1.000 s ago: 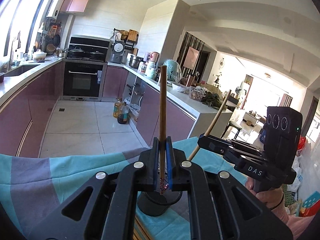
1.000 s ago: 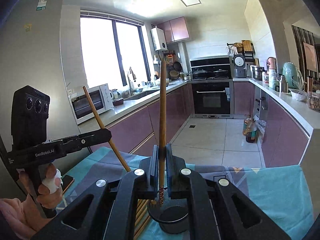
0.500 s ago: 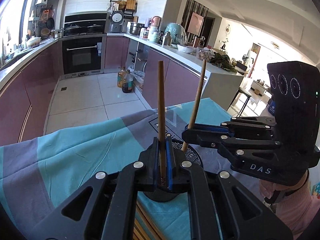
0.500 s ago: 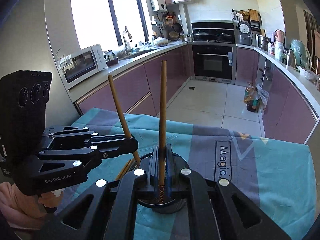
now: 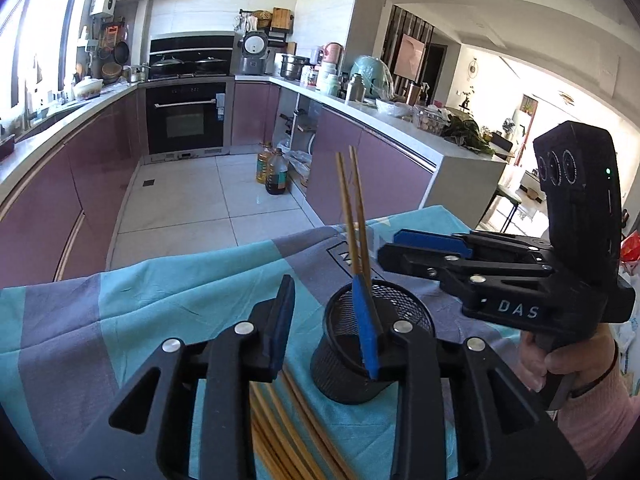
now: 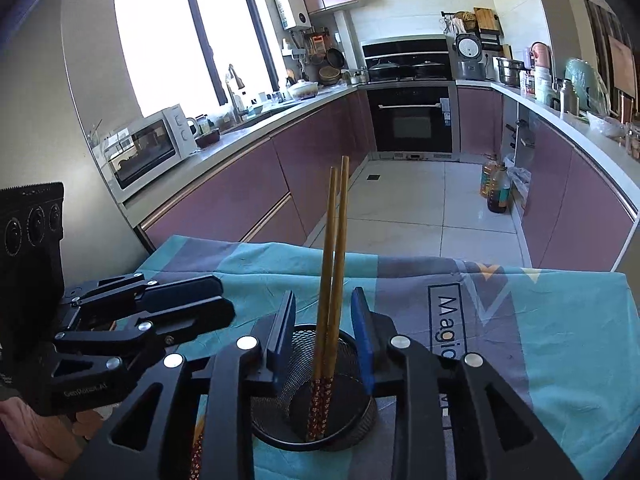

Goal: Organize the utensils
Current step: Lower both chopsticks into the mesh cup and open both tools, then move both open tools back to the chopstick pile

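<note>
Two wooden chopsticks [image 6: 332,280] stand side by side in a black mesh cup [image 6: 348,436] on the blue-and-grey cloth; they also show in the left wrist view [image 5: 354,216], in the same cup [image 5: 340,376]. My right gripper [image 6: 323,344] is open, its pads either side of the chopsticks without touching. My left gripper [image 5: 326,336] is open and empty just left of the cup. Several more chopsticks [image 5: 292,432] lie on the cloth under the left gripper. The right gripper [image 5: 460,256] shows in the left wrist view and the left gripper [image 6: 188,304] in the right wrist view.
The cloth-covered table [image 6: 540,328] ends at its far edge above the tiled kitchen floor [image 6: 420,208]. Purple cabinets and counters line both sides. Oil bottles [image 5: 274,170] stand on the floor by the right-hand counter.
Both grippers have opened and let go of their chopsticks, which now stand together in the mesh cup. The left gripper has shifted a little to the left of the cup.
</note>
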The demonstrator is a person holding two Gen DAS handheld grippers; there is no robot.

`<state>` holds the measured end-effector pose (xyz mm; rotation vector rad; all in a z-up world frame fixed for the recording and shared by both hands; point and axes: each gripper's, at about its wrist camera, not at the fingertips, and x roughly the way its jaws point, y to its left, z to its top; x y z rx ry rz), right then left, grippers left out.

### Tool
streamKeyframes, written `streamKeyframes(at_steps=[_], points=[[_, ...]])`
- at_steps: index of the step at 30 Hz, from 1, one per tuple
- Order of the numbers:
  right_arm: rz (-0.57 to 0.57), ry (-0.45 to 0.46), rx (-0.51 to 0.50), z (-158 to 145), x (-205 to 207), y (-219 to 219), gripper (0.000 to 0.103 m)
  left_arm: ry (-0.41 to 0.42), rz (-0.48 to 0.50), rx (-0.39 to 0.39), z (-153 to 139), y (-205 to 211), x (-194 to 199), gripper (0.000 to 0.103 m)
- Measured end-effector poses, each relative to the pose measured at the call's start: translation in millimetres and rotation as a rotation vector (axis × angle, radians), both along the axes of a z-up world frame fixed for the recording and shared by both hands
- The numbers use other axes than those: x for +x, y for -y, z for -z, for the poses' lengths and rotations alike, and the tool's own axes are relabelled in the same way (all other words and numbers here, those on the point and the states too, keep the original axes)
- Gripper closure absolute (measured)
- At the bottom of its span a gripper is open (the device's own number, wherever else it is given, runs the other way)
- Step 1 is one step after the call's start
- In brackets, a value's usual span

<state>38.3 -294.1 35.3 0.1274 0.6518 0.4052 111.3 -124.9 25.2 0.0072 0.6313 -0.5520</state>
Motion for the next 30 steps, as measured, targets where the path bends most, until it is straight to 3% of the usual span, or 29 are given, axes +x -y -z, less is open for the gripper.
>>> streamKeyframes(at_steps=[4, 8, 16, 20, 30], points=[[-0.056, 0.056, 0.032, -10, -27, -1, 0.069, 0.05, -0.071, 0.017, -5, -33, -13, 0.064], [-0.148, 0.07, 0.037, -9, -57, -16, 0.063, 0.036, -0.102, 0.055, 3, -62, -24, 0.062], [-0.209, -0.103, 0.026, 50, -67, -49, 0.062, -0.135, -0.096, 0.164, 78, -93, -35, 0.061], [-0.197, -0.18, 0.015, 81, -63, -59, 0.062, -0.186, -0.09, 0.183, 107, -84, -35, 0.061], [-0.143, -0.214, -0.04, 101, -58, -70, 0.062, -0.229, -0.09, 0.195, 131, -69, -31, 0.062]])
